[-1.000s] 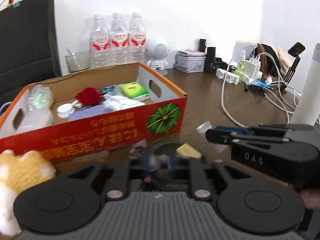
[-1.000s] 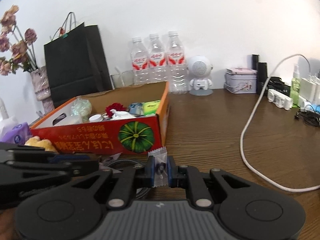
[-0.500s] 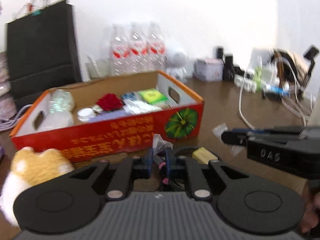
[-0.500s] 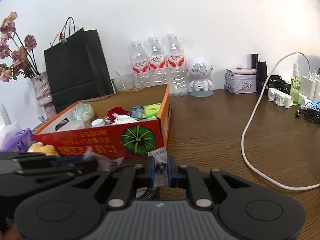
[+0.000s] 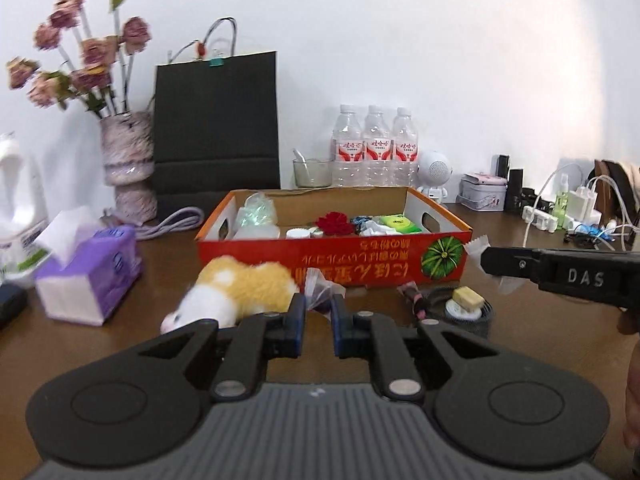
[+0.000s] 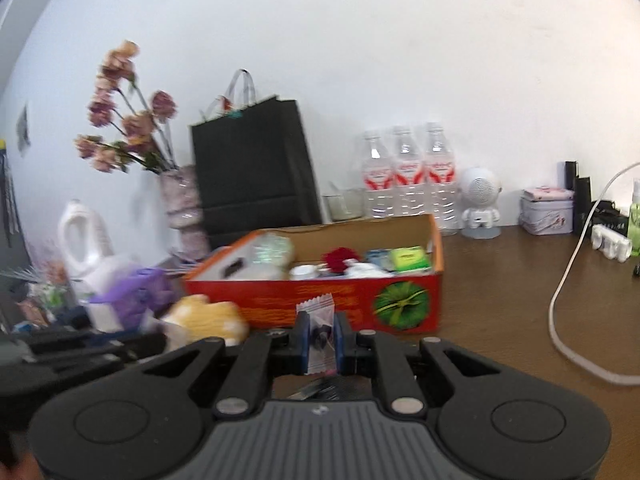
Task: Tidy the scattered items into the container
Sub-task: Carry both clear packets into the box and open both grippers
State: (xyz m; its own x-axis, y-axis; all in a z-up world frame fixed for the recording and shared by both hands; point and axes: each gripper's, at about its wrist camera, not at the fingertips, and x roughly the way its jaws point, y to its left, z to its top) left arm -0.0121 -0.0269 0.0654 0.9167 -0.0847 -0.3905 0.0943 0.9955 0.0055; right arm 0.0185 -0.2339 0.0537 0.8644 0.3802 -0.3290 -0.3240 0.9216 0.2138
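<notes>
The brown table (image 5: 520, 352) runs wide under everything, with a black paper bag (image 5: 216, 124) standing at the far side against the white wall and a vase of dried pink flowers (image 5: 128, 168) to its left. In front of the bag sits the red cardboard box (image 5: 332, 258), open at the top, its long printed side facing the cameras; inside it lie a red flower (image 5: 335, 222), a green packet (image 5: 400, 222), a white cap and other small things. Behind the box three water bottles (image 5: 374, 148) stand in a row, with a small white robot-shaped speaker (image 5: 434, 174) just to their right. At the left of the table a purple tissue pack (image 5: 90, 276) rests with a tissue sticking up. Just near of the box's left half a yellow and white plush toy (image 5: 240, 292) lies on its side. To the right of it, near the box's right corner, a small yellowish block (image 5: 468, 298) sits on a dark round coil. The left gripper (image 5: 319, 320) is raised above the table near the plush, its blue-padded fingers clamped on a small clear plastic bag (image 5: 320, 288) with something dark in it. The right gripper (image 6: 321, 340) is closed on a small clear sachet (image 6: 320, 320) that stands upright between its pads, with the box's long side behind it; in the left wrist view the sachet's crimped edge pokes out by the box's right corner.
</notes>
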